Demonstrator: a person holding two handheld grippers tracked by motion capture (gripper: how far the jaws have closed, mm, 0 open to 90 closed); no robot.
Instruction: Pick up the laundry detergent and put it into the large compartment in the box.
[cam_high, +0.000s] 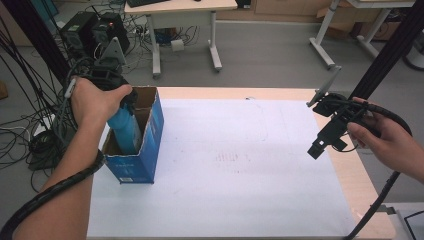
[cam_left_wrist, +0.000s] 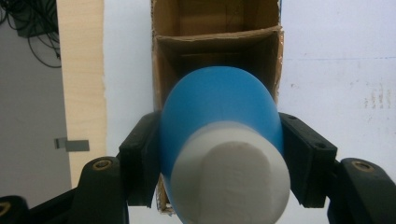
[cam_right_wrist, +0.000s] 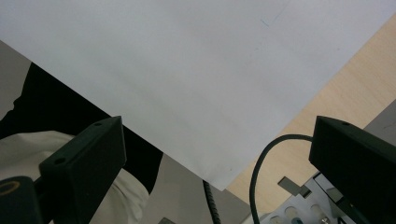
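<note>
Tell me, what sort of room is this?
Probably a lab or workshop office: bare desks on a grey floor, tangled cables and black equipment boxes behind a work table covered in white paper.

Between the matt black plastic jaws of the left gripper (cam_left_wrist: 219, 154) sits a smooth blue plastic bottle (cam_left_wrist: 217, 100) with a faint sheen; its white plastic cap (cam_left_wrist: 231, 182), nearest the camera, looks matt and slightly grainy. Just beyond the jaws stands an open cardboard box (cam_left_wrist: 170, 70), rough raw brown inside, with frayed edges and a glossy blue printed outside (cam_high: 150, 150). Past the right gripper (cam_right_wrist: 215, 154), whose jaws are the same matt black plastic, lies a smooth matt white paper sheet (cam_right_wrist: 187, 70) on a pale wood-grain tabletop (cam_right_wrist: 336, 79).
</note>
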